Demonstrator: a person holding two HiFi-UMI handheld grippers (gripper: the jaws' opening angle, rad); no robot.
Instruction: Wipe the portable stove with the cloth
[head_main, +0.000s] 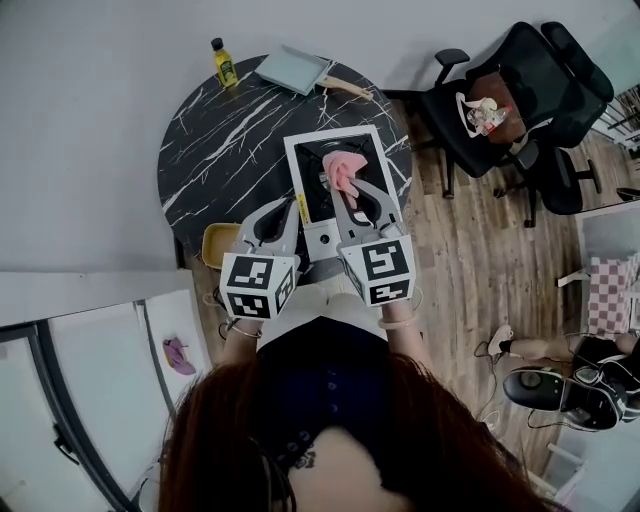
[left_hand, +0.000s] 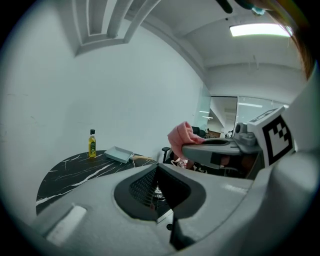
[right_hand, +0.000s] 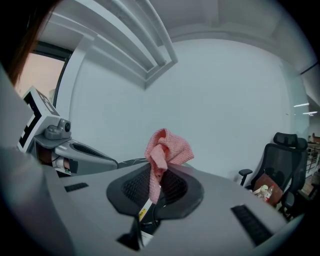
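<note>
Right hand-held gripper (right_hand: 157, 176): clamped on cloth (right_hand: 168, 146) over stove (head_main: 301, 152), tabletop (head_main: 220, 130) near edge | left hand-held gripper (left_hand: 157, 192): jaws together, empty

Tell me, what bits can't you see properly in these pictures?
- Head view: the portable stove's burner centre, under the cloth.
- Head view: the stove's near corners, behind the left gripper and right gripper.
- Right gripper view: whether the cloth touches the stove; the gripper's body blocks it.
- Bottle label: too small.

Near edge of white square portable stove (head_main: 316, 230) hidden under left tongs (head_main: 297, 205) and right tongs (head_main: 352, 195), burner (head_main: 322, 160) partly under pink knitted cloth (head_main: 345, 172), label of yellow bottle (head_main: 224, 66) illegibly small
</note>
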